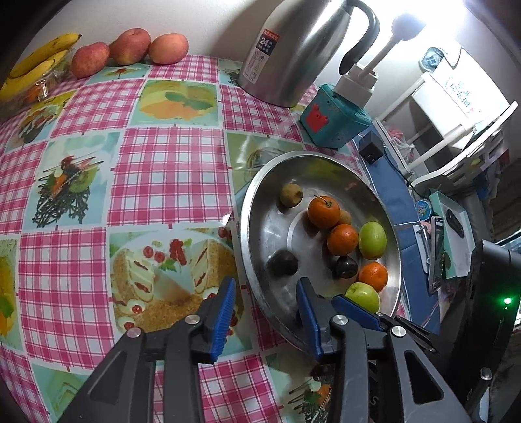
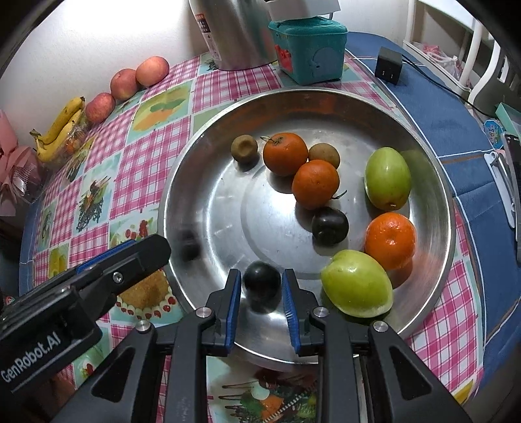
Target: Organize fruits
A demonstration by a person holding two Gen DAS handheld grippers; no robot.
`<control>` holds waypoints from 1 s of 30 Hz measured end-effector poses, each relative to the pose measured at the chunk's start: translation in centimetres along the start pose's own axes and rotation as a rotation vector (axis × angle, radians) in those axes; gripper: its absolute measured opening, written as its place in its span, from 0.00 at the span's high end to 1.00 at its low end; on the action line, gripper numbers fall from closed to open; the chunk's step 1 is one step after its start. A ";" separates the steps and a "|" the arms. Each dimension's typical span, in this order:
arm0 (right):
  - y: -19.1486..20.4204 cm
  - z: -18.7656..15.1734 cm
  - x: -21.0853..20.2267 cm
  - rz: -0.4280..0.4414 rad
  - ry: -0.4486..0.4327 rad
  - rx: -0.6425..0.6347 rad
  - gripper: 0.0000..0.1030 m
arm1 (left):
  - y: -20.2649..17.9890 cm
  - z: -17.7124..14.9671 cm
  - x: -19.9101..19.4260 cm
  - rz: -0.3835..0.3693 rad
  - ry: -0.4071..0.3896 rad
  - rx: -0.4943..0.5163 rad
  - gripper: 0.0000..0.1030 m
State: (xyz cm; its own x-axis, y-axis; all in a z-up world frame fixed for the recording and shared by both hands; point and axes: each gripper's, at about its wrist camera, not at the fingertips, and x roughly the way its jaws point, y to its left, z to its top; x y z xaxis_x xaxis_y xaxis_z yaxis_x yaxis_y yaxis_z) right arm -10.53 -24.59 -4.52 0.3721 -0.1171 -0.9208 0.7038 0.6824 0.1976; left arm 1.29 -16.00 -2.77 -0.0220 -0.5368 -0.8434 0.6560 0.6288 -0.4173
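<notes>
While the right gripper (image 2: 262,304) clasps a dark plum (image 2: 262,283) at the pan's (image 2: 433,182) near rim, the left gripper (image 1: 267,307) stands parted and empty beside it. Farther in lie oranges (image 2: 315,184) and green fruits (image 2: 387,178); apples (image 1: 129,46) sit by the wall.

White wall (image 1: 211,19), bright lamp (image 1: 407,27), checkered tablecloth (image 1: 169,162)

Checked tablecloth (image 1: 169,175) under steel basin (image 2: 182,182)

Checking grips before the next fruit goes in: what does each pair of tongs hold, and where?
Right tongs grip a dark plum by its two sides, low over the metal basin. Left tongs hold nothing; jaws apart.
</notes>
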 end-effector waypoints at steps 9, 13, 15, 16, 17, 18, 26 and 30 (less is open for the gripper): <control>0.0 -0.1 -1.3 0.003 -0.035 0.002 0.72 | 2.8 -0.7 -1.9 0.174 -0.036 -0.044 0.14; 0.5 -0.6 -1.8 -0.011 -0.049 -0.013 0.47 | 4.7 -1.8 -2.8 0.341 -0.063 -0.047 0.00; 0.8 -0.8 -2.0 -0.030 -0.054 -0.032 0.42 | 5.8 -2.3 -3.4 0.381 -0.059 -0.070 0.00; 1.1 -1.0 -2.0 -0.032 -0.058 -0.038 0.38 | 6.2 -2.5 -3.6 0.385 -0.060 -0.084 0.00; 1.3 -1.2 -2.0 -0.028 -0.061 -0.040 0.35 | 6.6 -2.8 -4.0 0.388 -0.061 -0.096 0.00; 1.5 -1.4 -2.1 -0.025 -0.064 -0.045 0.34 | 7.1 -3.1 -4.5 0.393 -0.067 -0.104 0.00; 2.9 -3.2 -2.9 -0.062 -0.105 -0.117 0.10 | 6.8 -5.0 -6.9 0.552 -0.101 -0.058 0.00; 3.3 -4.2 -3.3 -0.084 -0.112 -0.135 0.10 | 7.1 -6.1 -8.1 0.591 -0.111 -0.071 0.00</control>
State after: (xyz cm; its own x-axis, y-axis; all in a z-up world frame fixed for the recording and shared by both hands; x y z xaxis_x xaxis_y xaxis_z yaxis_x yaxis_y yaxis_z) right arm -12.00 -18.94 -2.21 0.3861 -0.2524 -0.8872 0.6504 0.7566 0.0678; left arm 1.51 -3.70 -0.94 0.4120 -0.1384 -0.9006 0.4814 0.8723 0.0862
